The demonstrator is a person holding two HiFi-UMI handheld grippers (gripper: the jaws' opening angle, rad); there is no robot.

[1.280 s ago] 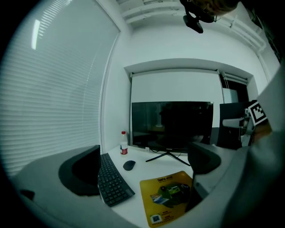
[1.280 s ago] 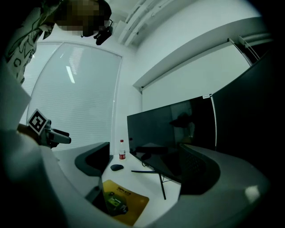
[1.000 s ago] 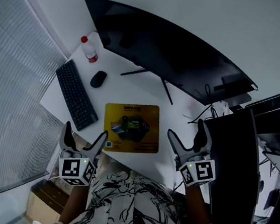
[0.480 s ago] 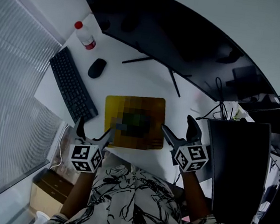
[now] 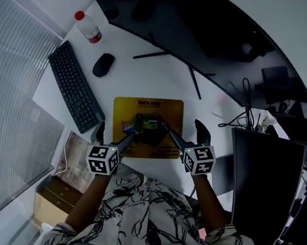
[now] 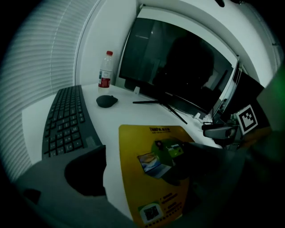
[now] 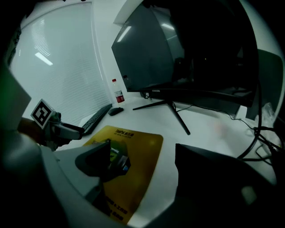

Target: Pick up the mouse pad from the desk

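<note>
Near the front edge of the desk [image 5: 147, 82], the yellow mouse pad [image 5: 160, 112] lies flat, its printed side up. Both grippers hover at that edge with jaws spread wide and nothing held. The left gripper [image 5: 114, 136] has one jaw off the pad's left side and the other over its front left part. The right gripper [image 5: 181, 129] has one jaw over the pad's middle print and the other over bare desk to the pad's right. Whether any jaw touches the pad cannot be told. A keyboard [image 5: 73, 94] runs along the left edge, with a mouse [image 5: 103, 64] and bottle [image 5: 87, 27] toward the far left corner, before the monitor [image 5: 209, 31].
</note>
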